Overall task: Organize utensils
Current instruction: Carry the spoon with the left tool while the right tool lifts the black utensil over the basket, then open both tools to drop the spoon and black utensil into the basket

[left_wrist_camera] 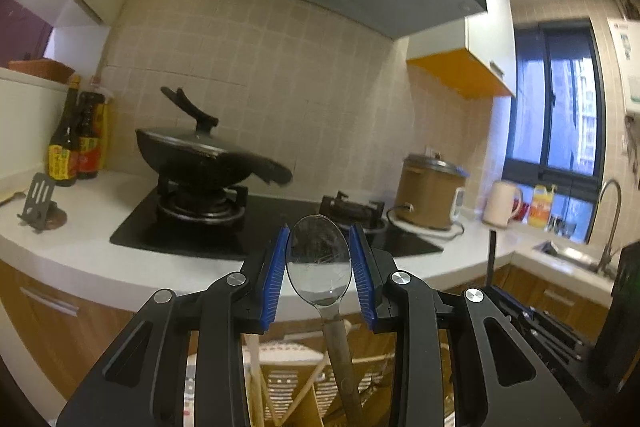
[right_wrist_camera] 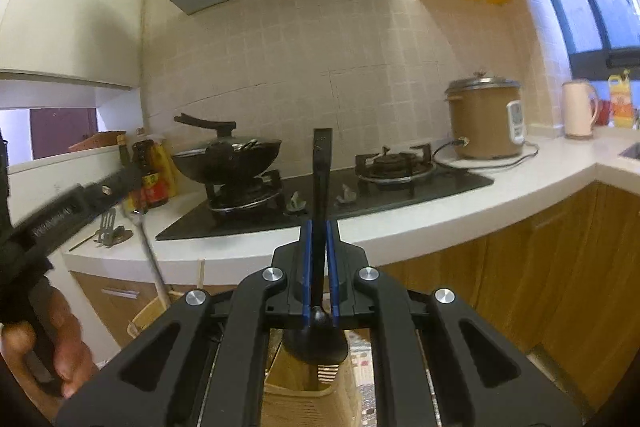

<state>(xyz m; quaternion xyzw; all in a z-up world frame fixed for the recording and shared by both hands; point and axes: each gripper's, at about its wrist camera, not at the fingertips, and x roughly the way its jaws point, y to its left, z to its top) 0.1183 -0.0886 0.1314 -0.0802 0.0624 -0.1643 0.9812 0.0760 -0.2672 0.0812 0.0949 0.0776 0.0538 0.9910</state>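
Left wrist view: the left gripper (left_wrist_camera: 319,277) grasps a shiny steel spoon (left_wrist_camera: 319,259) by the edges of its bowl, handle hanging down toward a pale woven utensil basket (left_wrist_camera: 280,383) below. Stiff, light and slick, it would likely sit firmer pinched at the neck; the handle's end is cut off by the frame. Right wrist view: the right gripper (right_wrist_camera: 319,267) is clenched on a black plastic spatula (right_wrist_camera: 321,179), pads squeezing its flat stem, handle upright, blade dangling over the basket (right_wrist_camera: 296,397). It looks light and rigid. The basket's compartments are mostly hidden behind the gripper bodies.
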